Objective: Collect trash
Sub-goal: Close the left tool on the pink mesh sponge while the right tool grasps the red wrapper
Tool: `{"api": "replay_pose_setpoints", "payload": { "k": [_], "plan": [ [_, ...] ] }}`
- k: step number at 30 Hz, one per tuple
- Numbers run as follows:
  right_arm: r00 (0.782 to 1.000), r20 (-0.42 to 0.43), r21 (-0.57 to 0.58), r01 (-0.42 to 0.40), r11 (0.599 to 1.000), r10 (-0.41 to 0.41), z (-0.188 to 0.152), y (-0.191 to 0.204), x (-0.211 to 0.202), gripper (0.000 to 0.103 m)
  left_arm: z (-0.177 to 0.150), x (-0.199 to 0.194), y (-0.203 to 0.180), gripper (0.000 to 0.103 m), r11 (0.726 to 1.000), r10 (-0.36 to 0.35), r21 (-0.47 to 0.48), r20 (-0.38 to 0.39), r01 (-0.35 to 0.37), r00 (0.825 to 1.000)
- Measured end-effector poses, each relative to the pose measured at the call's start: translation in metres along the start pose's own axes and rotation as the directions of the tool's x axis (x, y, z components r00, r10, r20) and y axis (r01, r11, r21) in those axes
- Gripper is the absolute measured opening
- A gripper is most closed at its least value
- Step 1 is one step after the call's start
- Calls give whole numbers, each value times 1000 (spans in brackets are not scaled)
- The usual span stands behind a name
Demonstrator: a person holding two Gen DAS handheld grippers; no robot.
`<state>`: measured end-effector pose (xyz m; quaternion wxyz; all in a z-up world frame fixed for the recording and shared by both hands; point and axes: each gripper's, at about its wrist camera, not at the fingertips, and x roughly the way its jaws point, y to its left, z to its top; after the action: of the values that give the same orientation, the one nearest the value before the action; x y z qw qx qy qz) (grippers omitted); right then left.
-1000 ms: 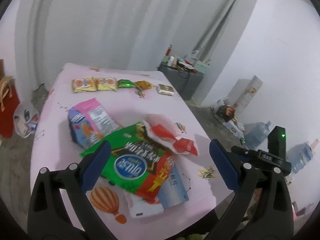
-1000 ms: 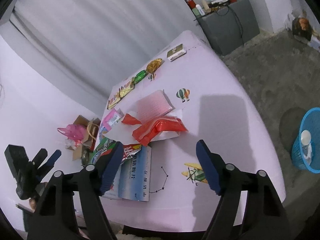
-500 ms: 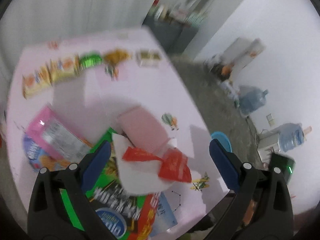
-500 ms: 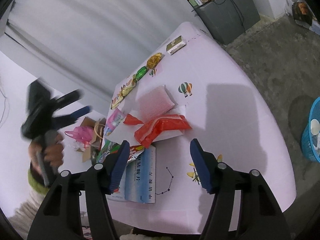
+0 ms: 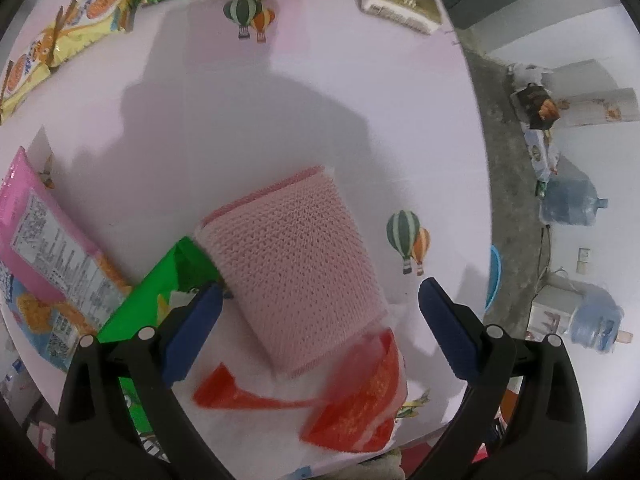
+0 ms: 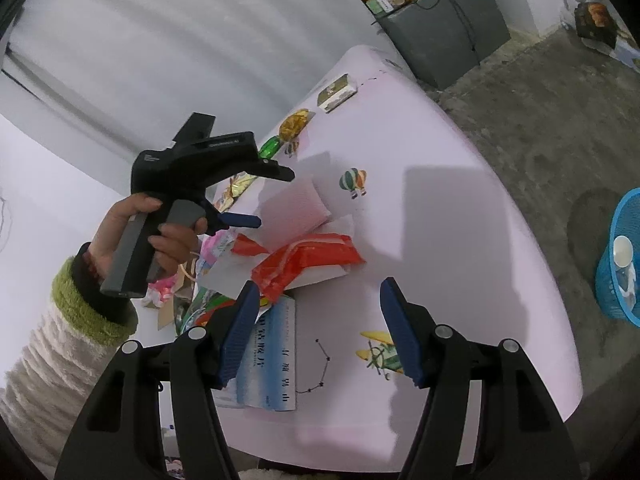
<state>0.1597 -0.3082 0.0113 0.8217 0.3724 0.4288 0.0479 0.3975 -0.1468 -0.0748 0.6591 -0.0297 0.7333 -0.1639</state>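
A pink foam mesh sheet (image 5: 296,264) lies on the pink table (image 5: 280,100), over a white paper and beside a red plastic bag (image 5: 356,396). My left gripper (image 5: 320,316) is open and empty, hovering above the mesh with a finger on each side. In the right wrist view the left gripper (image 6: 256,196) is over the mesh (image 6: 296,208) and red bag (image 6: 308,260). My right gripper (image 6: 320,320) is open and empty, above the table's near part, short of the red bag.
A green snack bag (image 5: 152,292) and a pink packet (image 5: 44,232) lie at left. Snack packets (image 5: 100,4) and a gold box (image 5: 400,0) line the far edge. A booklet (image 6: 272,356) lies near the front. A blue basket (image 6: 620,256) stands on the floor, right.
My left gripper has swung forward and down over the table, closing in on the pink mesh. My right gripper has edged slightly closer to the red bag.
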Motion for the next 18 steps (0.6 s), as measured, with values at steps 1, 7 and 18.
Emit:
{"api": "replay_pose_setpoints", "payload": {
  "k": [1, 7, 18],
  "plan": [
    [1000, 1, 2, 0, 1000, 0, 1, -1, 0, 62, 2, 4, 0, 94, 1000, 1, -4, -5, -1, 1000],
    [1000, -1, 17, -29, 999, 29, 3, -3, 4, 62, 4, 20, -4, 94, 1000, 24, -13, -12, -24, 1000],
    [980, -51, 187, -178, 966, 190, 16, -14, 35, 53, 9, 26, -11, 94, 998, 53, 22, 13, -54, 998]
  ]
}}
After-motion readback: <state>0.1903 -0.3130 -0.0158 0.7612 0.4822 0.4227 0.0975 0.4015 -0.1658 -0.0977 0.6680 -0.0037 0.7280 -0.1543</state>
